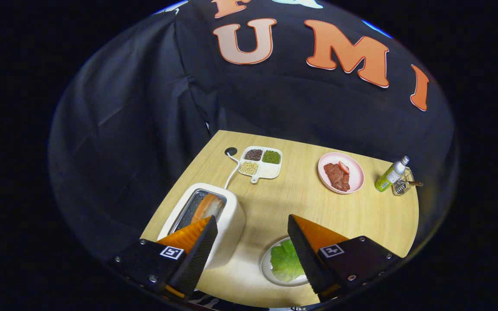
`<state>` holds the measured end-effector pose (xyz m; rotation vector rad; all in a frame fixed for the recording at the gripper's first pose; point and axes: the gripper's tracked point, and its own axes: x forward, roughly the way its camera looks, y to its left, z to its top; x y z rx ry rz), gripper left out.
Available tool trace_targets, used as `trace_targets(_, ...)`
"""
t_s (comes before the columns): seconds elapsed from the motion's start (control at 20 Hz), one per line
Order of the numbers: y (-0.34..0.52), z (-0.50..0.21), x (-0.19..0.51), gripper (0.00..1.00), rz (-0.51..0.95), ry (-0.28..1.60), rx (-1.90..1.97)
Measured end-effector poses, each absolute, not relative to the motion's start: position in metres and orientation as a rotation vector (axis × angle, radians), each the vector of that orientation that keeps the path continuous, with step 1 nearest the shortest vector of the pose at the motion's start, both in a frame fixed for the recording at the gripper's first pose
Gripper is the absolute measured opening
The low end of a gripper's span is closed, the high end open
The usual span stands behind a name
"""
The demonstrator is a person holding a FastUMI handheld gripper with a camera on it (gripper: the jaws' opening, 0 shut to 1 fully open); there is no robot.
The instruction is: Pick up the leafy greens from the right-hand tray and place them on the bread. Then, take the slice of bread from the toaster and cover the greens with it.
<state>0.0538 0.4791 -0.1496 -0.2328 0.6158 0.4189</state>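
Gripper (252, 226) fingers spread wide above the table (361, 220), holding nothing

Leafy greens (284, 261) lie on a white plate (267, 273) just beside the right finger, partly hidden by it; the toaster (227, 218) with its bread slice (208, 208) sits behind the left finger; farther off stand a divided bean tray (261, 162), a pink plate of meat (340, 172) and a bottle (391, 174) at far right

Even overhead light on the wooden desk (352, 216), soft short shadows, no glare; fisheye bends its far edge, focus sharp throughout.
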Motion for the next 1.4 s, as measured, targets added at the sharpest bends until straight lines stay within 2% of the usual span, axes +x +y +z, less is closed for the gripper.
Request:
trace_targets(0.5,0.546,-0.194,0.060,0.96,0.427,0.736,-0.245)
trace_targets(0.6,0.550,-0.206,0.063,0.87,0.408,0.757,-0.255)
trace_targets(0.8,0.554,-0.217,0.066,0.60,0.391,0.792,-0.255)
trace_targets(0.85,0.553,-0.219,0.069,0.49,0.388,0.801,-0.249)
trace_targets(0.9,0.554,-0.220,0.067,0.43,0.389,0.809,-0.243)
trace_targets(1.05,0.557,-0.220,0.068,0.17,0.380,0.818,-0.215)
trace_targets(1.25,0.559,-0.215,0.065,0.06,0.378,0.804,-0.204)
trace_targets(1.4,0.560,-0.209,0.064,0.05,0.379,0.792,-0.194)
